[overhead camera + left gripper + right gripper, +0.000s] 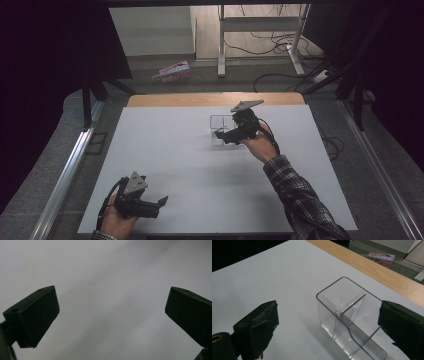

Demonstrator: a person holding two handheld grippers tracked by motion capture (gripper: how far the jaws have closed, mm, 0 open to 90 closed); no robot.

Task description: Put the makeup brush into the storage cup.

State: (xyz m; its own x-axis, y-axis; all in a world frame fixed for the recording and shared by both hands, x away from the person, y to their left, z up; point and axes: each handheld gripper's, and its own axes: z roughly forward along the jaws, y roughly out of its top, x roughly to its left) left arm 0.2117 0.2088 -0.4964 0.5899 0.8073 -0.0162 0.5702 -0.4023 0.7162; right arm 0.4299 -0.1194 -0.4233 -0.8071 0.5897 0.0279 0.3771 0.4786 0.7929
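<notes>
A: Entry, this moment. My right hand-held gripper is out over the far middle of the bench, jaws spread wide. In the right gripper view it looks straight at the clear plastic box, which sits between the two jaws without either one touching it.

B: Where exactly is the box on the bench?

A: Far half, a little right of centre, close to the wooden edge strip at the back — from the high view the box is just left of my right hand. It stands upright on the white surface, open at the top.

B: Anything inside?

A: A clear divider runs across it, splitting it into two compartments. One wall has a stepped bend lower down. There is a small pale speck at the top of the divider; too small to say what it is.

B: And the left side?

A: My left hand-held gripper is at the near left corner of the bench, well apart from the box. Jaws wide open there too — the left gripper view has plain white surface between them, nothing held.

B: Off the bench?

A: A pink printed packet lies on the floor beyond the far edge.
</notes>
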